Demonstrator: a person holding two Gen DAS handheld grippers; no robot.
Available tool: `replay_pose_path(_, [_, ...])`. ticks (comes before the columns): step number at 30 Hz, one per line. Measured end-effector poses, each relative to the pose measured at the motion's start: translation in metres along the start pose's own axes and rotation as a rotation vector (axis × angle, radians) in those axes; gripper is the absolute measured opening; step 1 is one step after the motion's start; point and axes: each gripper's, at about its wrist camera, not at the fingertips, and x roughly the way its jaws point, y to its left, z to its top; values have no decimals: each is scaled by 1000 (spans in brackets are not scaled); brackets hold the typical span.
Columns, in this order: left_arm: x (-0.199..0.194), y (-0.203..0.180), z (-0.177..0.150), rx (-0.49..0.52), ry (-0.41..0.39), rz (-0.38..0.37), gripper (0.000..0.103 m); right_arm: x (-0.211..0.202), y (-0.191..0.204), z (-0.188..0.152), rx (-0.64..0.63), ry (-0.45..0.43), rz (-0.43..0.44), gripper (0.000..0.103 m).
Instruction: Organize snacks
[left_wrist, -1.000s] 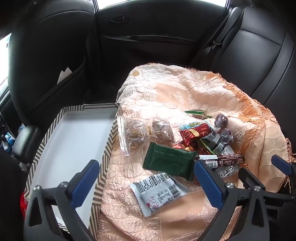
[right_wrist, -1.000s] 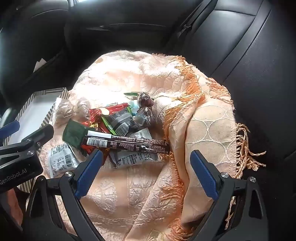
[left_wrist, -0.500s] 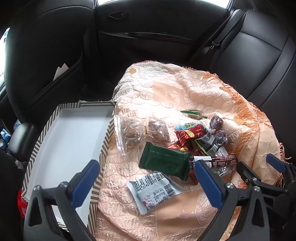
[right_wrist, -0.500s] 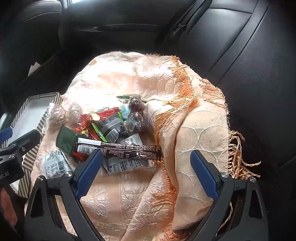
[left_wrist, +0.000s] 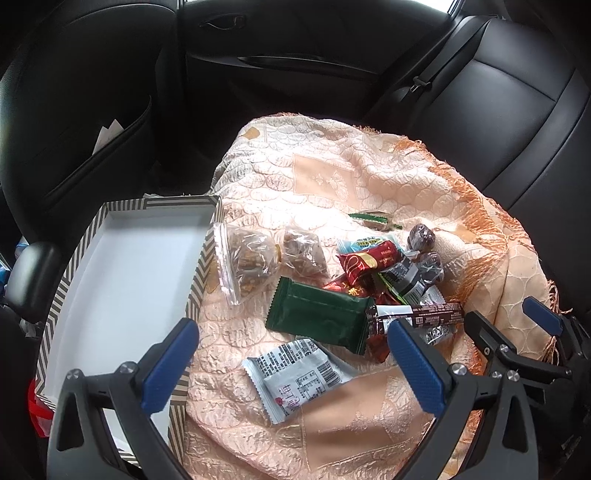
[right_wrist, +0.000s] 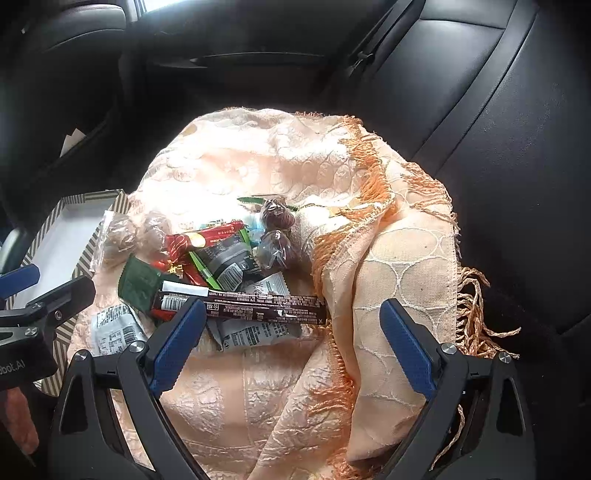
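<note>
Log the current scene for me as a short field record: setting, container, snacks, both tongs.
setting: black car back seat, peach fringed cloth spread over it
container: striped-rim white cardboard tray, nothing in the visible part, left of the cloth
snacks: loose pile on cloth; dark green foil packet, long brown chocolate bar, white barcode sachet, clear bag of brown pieces
left tongs: open, holding nothing
right tongs: open, holding nothing

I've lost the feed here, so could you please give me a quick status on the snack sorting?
Left gripper open, empty. Right gripper open, empty. Snack pile on the cloth, tray bare. Nothing in the way.
</note>
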Motion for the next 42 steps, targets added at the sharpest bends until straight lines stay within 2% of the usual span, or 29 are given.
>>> replay_pose_path(16, [2,12,3,-34,25,-5,103,4,3,4,-3,12,27,96])
replay_pose_path(22, [6,15,4,-60,73,-12,103,5,5,5,-2,16,40,96])
replay_pose_path(28, [1,18,3,-55,50,4,103,3,10,8,-10,22,42,96])
replay_pose_path(42, [2,23,3,-65,70,-6,103,1,16,14,-25,23,43,96])
